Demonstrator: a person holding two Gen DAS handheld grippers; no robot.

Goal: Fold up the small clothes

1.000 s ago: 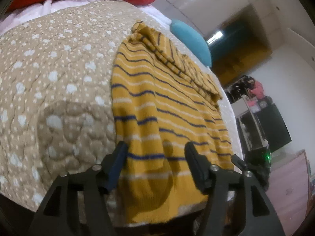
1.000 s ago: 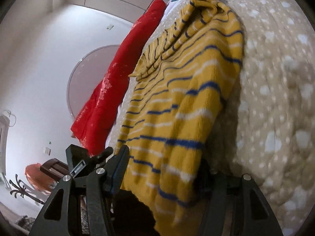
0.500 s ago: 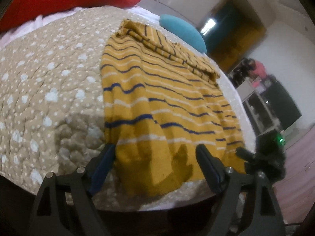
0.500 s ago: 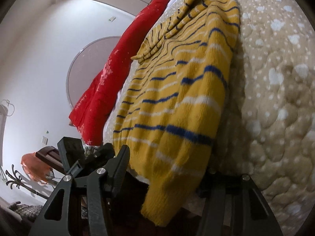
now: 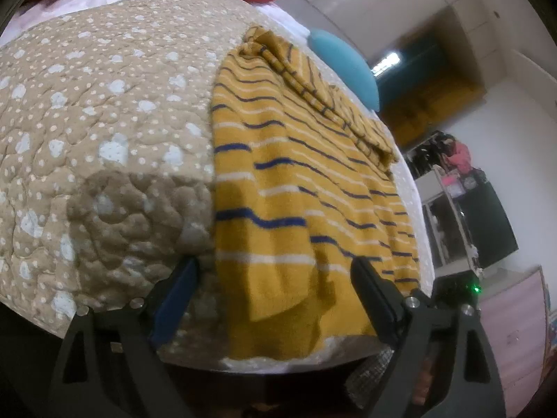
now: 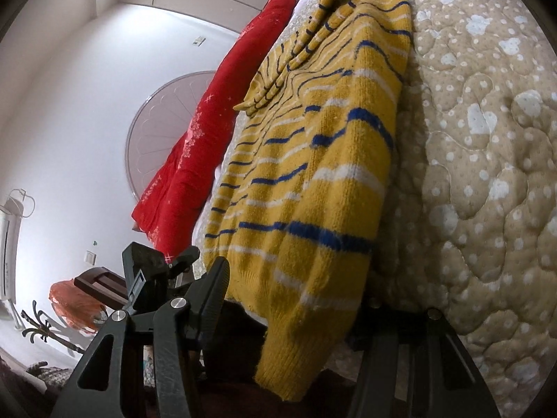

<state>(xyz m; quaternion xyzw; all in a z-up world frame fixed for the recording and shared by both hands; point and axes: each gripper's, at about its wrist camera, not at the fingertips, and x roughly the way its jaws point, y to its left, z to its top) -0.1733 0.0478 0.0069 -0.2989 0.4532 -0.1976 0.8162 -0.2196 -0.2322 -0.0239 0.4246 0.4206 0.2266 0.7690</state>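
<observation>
Below, we see a bed covered by a tan quilt (image 5: pixel 104 132) dotted with white, its puffy stitched surface filling most of both views. On it lies the yellow sweater (image 5: pixel 296 188), striped in blue and white, spread lengthwise with its hem hanging over the near edge of the bed and one sleeve folded across its upper part. Beyond the quilt we note a long red cushion (image 6: pixel 195 160) against the white wall and a teal pillow (image 5: pixel 344 66) just past the sweater's collar. Our left gripper (image 5: pixel 275 275) hovers at the hem; its jaws have just been opening and now stand wide, one over the quilt and one over the knit, pressing nothing. Our right gripper (image 6: pixel 296 292) sits at the hem's other corner, which hangs between its fingers; one finger is hidden behind the knit, so we cannot tell whether it grips.
</observation>
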